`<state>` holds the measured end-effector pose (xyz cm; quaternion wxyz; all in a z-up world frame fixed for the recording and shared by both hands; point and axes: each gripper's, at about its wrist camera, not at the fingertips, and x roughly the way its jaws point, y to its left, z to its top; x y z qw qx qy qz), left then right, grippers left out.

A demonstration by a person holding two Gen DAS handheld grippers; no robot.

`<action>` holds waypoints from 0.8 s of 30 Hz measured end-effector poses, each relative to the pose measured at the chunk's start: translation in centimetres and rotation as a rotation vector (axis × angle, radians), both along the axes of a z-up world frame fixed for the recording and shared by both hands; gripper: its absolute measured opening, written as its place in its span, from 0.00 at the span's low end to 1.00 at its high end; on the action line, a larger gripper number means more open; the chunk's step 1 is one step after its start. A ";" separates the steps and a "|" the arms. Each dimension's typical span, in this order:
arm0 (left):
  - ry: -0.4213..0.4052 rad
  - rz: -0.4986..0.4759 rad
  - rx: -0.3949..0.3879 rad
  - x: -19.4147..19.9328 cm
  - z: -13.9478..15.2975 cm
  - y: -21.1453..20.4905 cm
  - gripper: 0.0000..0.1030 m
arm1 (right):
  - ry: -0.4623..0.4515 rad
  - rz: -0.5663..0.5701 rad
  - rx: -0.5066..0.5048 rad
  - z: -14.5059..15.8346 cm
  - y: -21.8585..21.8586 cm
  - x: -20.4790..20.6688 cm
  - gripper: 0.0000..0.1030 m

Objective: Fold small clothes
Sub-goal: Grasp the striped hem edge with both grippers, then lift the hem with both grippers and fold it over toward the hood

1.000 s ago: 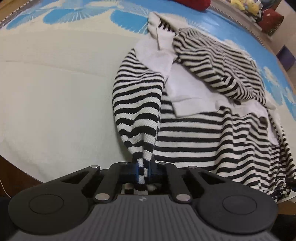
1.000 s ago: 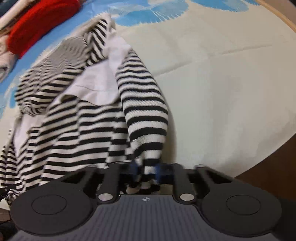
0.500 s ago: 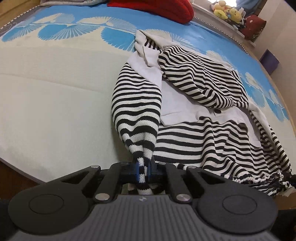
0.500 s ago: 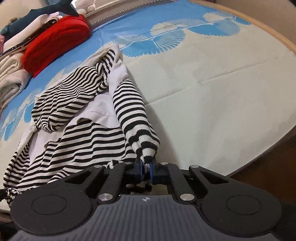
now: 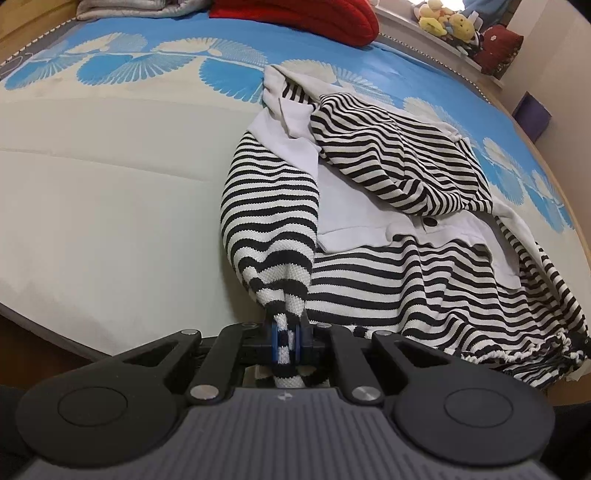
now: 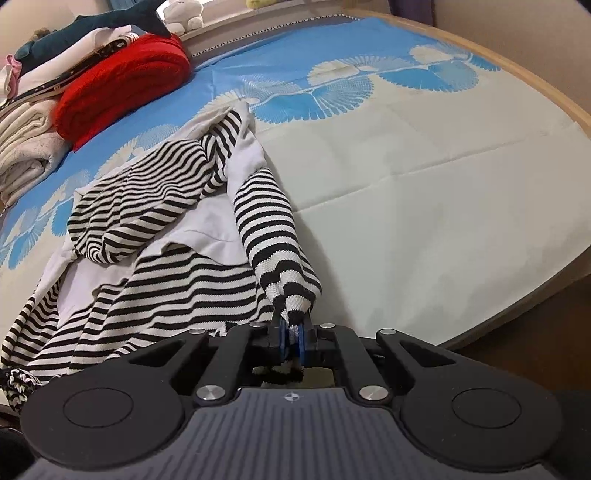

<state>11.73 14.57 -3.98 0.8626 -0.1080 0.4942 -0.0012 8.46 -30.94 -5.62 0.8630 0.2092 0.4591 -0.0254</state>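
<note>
Bed [image 5: 92, 206] surface: cream sheet near the edge, blue fan-pattern band further back, wood frame visible at the rim.

Left tool [image 5: 285, 341]: closed on a bunched striped sleeve [image 5: 271, 206], blue pads pinched on the knit; cuff end is hidden behind the tool body. Right tool [image 6: 291, 338]: jaws were just closing, now clamped on a striped sleeve [image 6: 267, 218] too, fabric tip sandwiched between the pads, cuff partly hidden below. Whether both tools hold the same sleeve cannot be told.

Black-and-white striped garment [image 5: 424, 273] is spread on the bed just beyond the tools, crumpled, with white lining panels and one dark button exposed; its hem trails toward the bed edge and is cut off by the tool body in the right view. Second sleeve is folded across the chest area.

Further back: red knit bundle [image 6: 122, 81] and folded cream laundry [image 6: 26, 147], partly cropped. Plush toys [image 5: 443, 22] on a ledge are seen, small and blurred. Dark red item beside them cannot be identified.
</note>
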 end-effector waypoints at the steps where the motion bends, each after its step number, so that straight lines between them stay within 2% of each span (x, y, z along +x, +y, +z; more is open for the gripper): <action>1: -0.007 -0.001 -0.001 0.0 0.2 0.0 0.08 | -0.007 -0.003 0.000 0.1 0.0 0.0 0.05; 5: -0.075 -0.036 -0.001 -0.3 2.4 0.2 0.08 | -0.061 0.000 -0.001 2.0 -0.2 -0.5 0.04; 9: -0.115 -0.039 -0.065 -0.8 6.1 1.3 0.08 | -0.141 0.003 0.027 5.4 -1.0 -1.4 0.04; 15: -0.141 -0.107 -0.150 -5.6 10.6 3.3 0.08 | -0.239 0.024 0.099 10.9 -3.3 -5.8 0.04; 18: -0.139 -0.117 -0.179 -7.3 11.4 3.9 0.08 | -0.264 0.050 0.114 12.7 -3.8 -8.4 0.04; 20: -0.131 -0.121 -0.170 -7.0 11.5 3.9 0.08 | -0.256 0.057 0.123 12.9 -3.9 -9.0 0.04; 24: -0.112 -0.119 -0.149 -3.3 10.7 3.9 0.08 | -0.205 0.047 0.132 11.7 -3.7 -6.1 0.04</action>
